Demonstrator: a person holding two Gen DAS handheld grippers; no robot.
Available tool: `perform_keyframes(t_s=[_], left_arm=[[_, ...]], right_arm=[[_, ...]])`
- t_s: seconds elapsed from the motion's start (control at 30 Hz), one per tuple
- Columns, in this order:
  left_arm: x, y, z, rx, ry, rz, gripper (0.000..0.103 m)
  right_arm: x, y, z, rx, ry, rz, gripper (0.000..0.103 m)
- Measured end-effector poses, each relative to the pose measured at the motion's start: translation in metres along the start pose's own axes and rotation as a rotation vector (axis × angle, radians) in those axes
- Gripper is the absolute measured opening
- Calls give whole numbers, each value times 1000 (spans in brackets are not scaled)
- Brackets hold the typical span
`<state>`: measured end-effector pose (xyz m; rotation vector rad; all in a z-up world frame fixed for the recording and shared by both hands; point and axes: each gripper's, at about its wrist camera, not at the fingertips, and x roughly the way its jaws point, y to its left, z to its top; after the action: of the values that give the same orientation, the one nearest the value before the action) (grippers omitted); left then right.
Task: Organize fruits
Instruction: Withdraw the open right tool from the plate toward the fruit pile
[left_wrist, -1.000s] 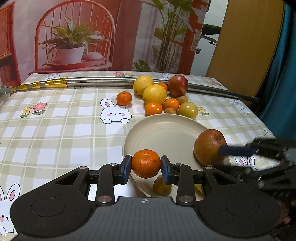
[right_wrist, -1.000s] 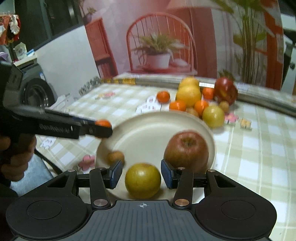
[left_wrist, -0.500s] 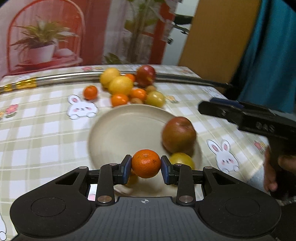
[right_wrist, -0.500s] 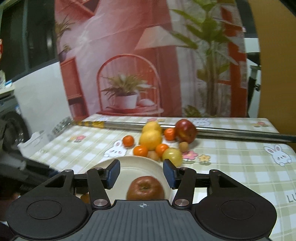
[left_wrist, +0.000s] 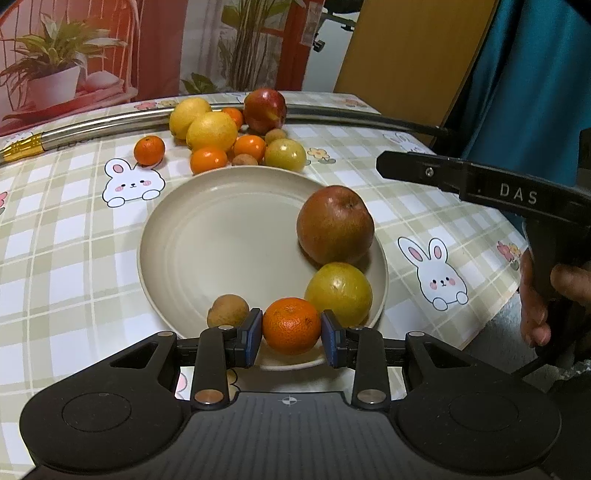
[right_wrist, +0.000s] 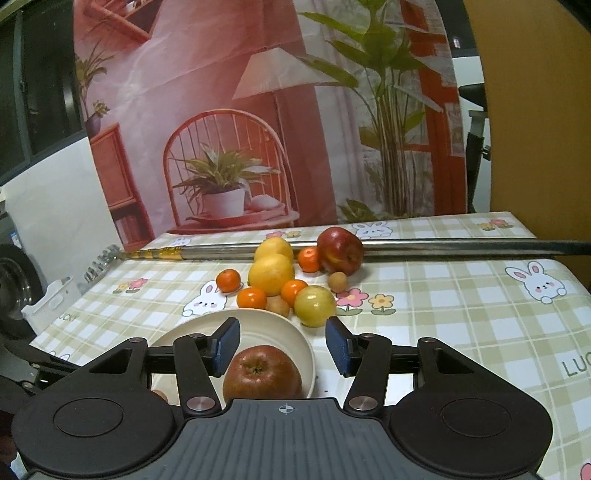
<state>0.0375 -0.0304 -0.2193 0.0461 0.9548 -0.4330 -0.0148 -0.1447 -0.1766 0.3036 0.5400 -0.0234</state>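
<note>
The left gripper (left_wrist: 291, 331) squeezes a small orange (left_wrist: 291, 325) over the plate (left_wrist: 221, 236) edge at six o'clock; the right gripper (right_wrist: 282, 345) is open and empty.

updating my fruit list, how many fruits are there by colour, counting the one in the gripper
orange: 5 (4 loose on the cloth, 1 mandarin in the left gripper)
yellow: 2
yellow-green: 2
red: 2
small brown: 3
total: 14
</note>
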Motion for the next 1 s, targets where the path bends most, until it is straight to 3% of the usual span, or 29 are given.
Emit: perform_keyframes(t_s=[0.53,0.8,1.0], left_arm=[[1,0,0,4,13,-1,37],[-10,0,5,39,-15,1,37],[-31,11,25,27,-89,29,37]], right_arm=[[0,-1,-1,5,3,-1,48],[0,-2,-1,5,2,-2,48],[-3,-6,13,-23,-25,-15,48]])
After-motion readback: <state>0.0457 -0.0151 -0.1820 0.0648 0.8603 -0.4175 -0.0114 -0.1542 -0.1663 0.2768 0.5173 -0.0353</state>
